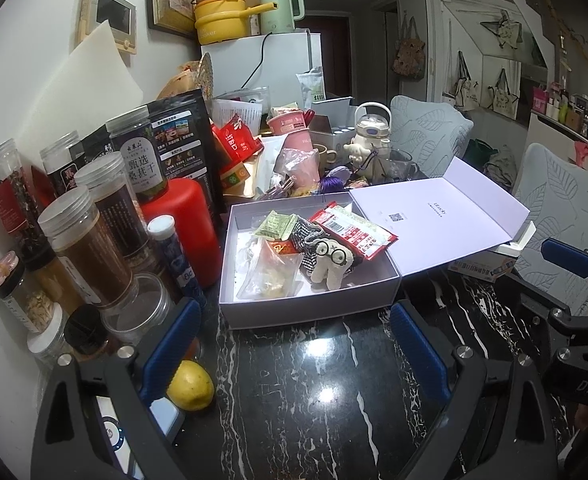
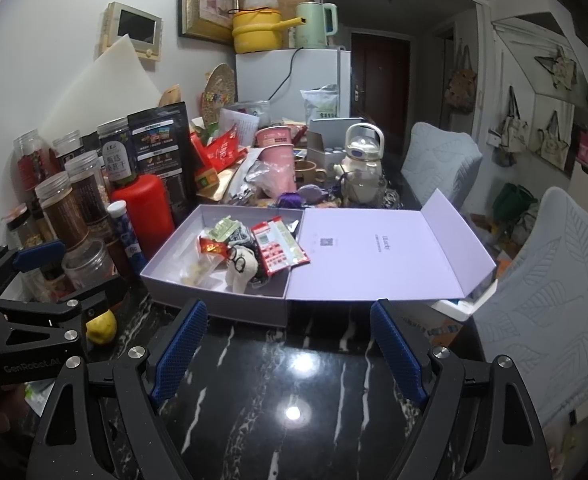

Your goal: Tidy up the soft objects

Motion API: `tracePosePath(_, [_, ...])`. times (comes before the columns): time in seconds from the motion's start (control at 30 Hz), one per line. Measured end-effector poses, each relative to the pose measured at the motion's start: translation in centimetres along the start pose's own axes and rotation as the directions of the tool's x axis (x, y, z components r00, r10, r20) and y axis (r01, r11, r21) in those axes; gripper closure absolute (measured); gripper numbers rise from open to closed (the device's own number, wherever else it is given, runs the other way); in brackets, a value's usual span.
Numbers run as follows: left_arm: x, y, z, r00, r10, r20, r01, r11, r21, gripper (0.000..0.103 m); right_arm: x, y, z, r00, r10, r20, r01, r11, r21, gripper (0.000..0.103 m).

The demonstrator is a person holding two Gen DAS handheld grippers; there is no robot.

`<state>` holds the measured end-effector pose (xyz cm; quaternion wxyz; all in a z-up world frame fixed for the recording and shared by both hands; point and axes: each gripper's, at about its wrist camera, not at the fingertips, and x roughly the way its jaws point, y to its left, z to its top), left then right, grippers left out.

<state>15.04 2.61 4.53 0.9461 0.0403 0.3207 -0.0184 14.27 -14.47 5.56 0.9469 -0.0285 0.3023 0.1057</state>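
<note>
An open lilac box [image 1: 306,312] [image 2: 214,304] sits on the black marble table, its lid [image 1: 434,220] [image 2: 378,256] folded flat to the right. Inside lie a small white plush doll with black glasses [image 1: 330,264] [image 2: 242,270], a red snack packet [image 1: 354,232] [image 2: 278,248], a green sachet [image 1: 274,226] [image 2: 224,228] and a clear bag [image 1: 270,272] [image 2: 198,270]. My left gripper [image 1: 294,344] hovers open just short of the box's front wall, nothing between its blue pads. My right gripper [image 2: 288,344] stands open in front of the box and lid, also holding nothing.
Jars [image 1: 86,248], a red bottle [image 1: 186,228] and a blue tube [image 1: 174,252] crowd the left side. A lemon [image 1: 192,386] [image 2: 102,326] lies near the left gripper. Cups, packets and a white kettle [image 2: 364,160] pile up behind the box. Quilted chairs [image 2: 550,280] stand on the right.
</note>
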Motion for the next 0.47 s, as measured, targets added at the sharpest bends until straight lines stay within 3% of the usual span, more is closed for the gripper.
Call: tracePosePath(0.47, [1.8,0.1,-0.9,0.999,-0.020,-0.050,0.019,1.000,-0.017,0.006,1.0,-0.2,-0.8,0.999,-0.007,-0.036,0.008,1.000,0.022,0.018])
